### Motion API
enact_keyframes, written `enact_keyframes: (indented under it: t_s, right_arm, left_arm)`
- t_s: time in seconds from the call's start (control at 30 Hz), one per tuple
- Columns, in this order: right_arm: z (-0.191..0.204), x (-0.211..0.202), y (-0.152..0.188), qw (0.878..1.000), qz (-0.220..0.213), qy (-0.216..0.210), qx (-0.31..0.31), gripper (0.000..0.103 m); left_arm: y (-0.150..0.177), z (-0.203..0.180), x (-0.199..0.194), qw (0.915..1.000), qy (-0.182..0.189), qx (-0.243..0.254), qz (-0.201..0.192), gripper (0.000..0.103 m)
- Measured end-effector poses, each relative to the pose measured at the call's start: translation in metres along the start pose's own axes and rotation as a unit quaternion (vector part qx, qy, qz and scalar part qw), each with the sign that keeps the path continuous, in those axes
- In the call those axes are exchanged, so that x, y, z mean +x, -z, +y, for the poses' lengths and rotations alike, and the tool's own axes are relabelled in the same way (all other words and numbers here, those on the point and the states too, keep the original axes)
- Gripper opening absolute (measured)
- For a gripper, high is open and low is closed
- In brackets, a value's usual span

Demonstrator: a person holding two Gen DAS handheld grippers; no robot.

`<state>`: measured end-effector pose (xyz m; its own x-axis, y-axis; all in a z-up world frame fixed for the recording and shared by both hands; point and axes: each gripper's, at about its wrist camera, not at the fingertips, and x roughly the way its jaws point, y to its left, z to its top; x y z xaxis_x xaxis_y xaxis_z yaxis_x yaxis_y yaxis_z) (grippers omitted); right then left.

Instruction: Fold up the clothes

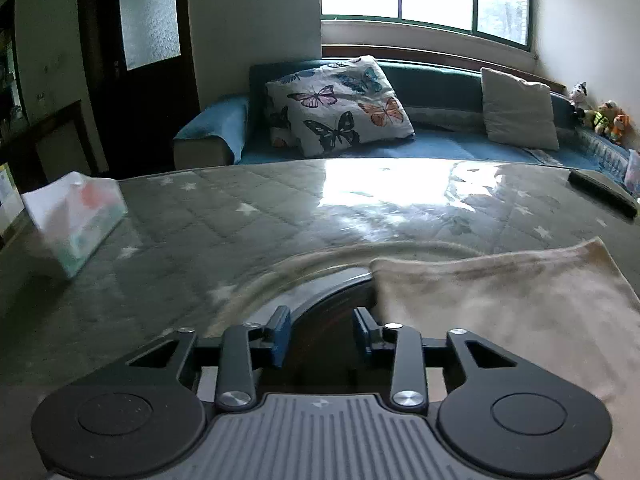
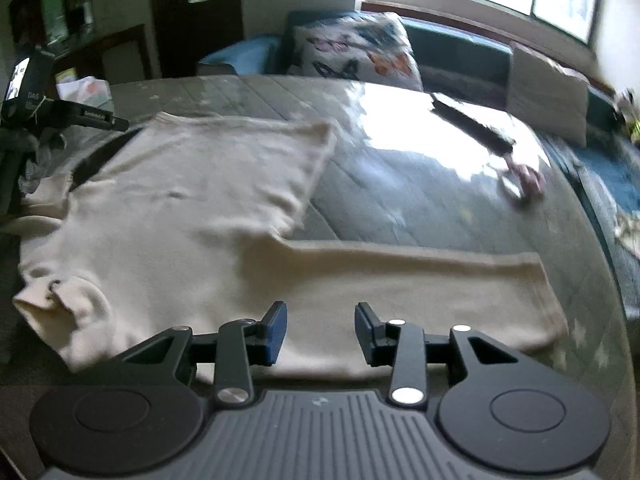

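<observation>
Both grippers, left (image 1: pixel 322 332) and right (image 2: pixel 321 330), gape over the soft cream sweater (image 2: pixel 192 208) (limp, light); pinch its sleeve cuff (image 2: pixel 540 300) near the table's (image 2: pixel 400 184) right edge.

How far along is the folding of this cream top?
One fold looks made: part of the cream top lies doubled over the body. Nothing is in hand; the left tool and right tool are both open and empty. One sleeve lies stretched out flat on the table, so most folding remains.
</observation>
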<state>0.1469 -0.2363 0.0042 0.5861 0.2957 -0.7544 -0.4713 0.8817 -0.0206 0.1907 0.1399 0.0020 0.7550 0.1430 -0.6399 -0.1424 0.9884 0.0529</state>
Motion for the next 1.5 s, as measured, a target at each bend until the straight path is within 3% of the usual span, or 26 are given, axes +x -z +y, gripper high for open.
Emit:
enact_keyframes:
  t_s: [0.37, 0.63, 0.7, 0.73, 0.77, 0.8, 0.97, 1.07, 1.17, 1.23, 1.27, 1.3, 1.33, 1.5]
  right_arm:
    - [0.095, 0.044, -0.053, 0.992, -0.008, -0.086, -0.091, 0.038]
    - [0.161, 0.071, -0.076, 0.979, 0.0, -0.146, -0.144, 0.037]
    - [0.175, 0.069, -0.073, 0.975, 0.003, -0.159, -0.156, 0.037]
    - [0.18, 0.068, -0.073, 0.974, 0.005, -0.162, -0.159, 0.037]
    - [0.186, 0.068, -0.072, 0.973, 0.006, -0.165, -0.163, 0.037]
    - [0.19, 0.067, -0.071, 0.972, 0.007, -0.167, -0.165, 0.037]
    - [0.205, 0.067, -0.069, 0.97, 0.017, -0.166, -0.179, 0.037]
    - [0.209, 0.07, -0.067, 0.97, 0.027, -0.16, -0.184, 0.037]
    - [0.213, 0.072, -0.064, 0.969, 0.035, -0.152, -0.19, 0.037]
    - [0.216, 0.07, -0.064, 0.969, 0.036, -0.15, -0.194, 0.037]
    - [0.217, 0.068, -0.065, 0.969, 0.034, -0.15, -0.195, 0.037]
    - [0.218, 0.067, -0.066, 0.968, 0.031, -0.152, -0.196, 0.037]
    - [0.22, 0.065, -0.068, 0.968, 0.027, -0.155, -0.197, 0.037]
    - [0.243, 0.063, -0.075, 0.96, 0.016, -0.182, -0.214, 0.037]
  left_arm:
    - [0.05, 0.041, -0.066, 0.9983, 0.041, 0.04, 0.012, 0.05]
    - [0.076, 0.057, -0.07, 0.997, 0.062, 0.04, 0.024, 0.056]
    - [0.079, 0.061, -0.067, 0.9964, 0.074, 0.032, 0.025, 0.048]
    - [0.081, 0.063, -0.066, 0.996, 0.08, 0.029, 0.025, 0.039]
    - [0.082, 0.065, -0.066, 0.9957, 0.086, 0.024, 0.024, 0.023]
    - [0.083, 0.068, -0.067, 0.9956, 0.09, 0.017, 0.019, 0.017]
    - [0.086, 0.096, -0.086, 0.9964, 0.058, -0.054, -0.03, 0.012]
    - [0.093, 0.121, -0.098, 0.9904, 0.028, -0.127, -0.046, 0.014]
    - [0.102, 0.14, -0.104, 0.9866, 0.002, -0.157, -0.042, 0.016]
    - [0.105, 0.15, -0.106, 0.9864, -0.011, -0.16, -0.036, 0.016]
    - [0.106, 0.154, -0.108, 0.986, -0.016, -0.163, -0.033, 0.021]
    - [0.107, 0.156, -0.111, 0.9856, -0.018, -0.165, -0.032, 0.038]
    - [0.107, 0.156, -0.116, 0.986, -0.019, -0.162, -0.034, 0.045]
    - [0.108, 0.128, -0.118, 0.9948, 0.002, -0.097, -0.032, 0.048]
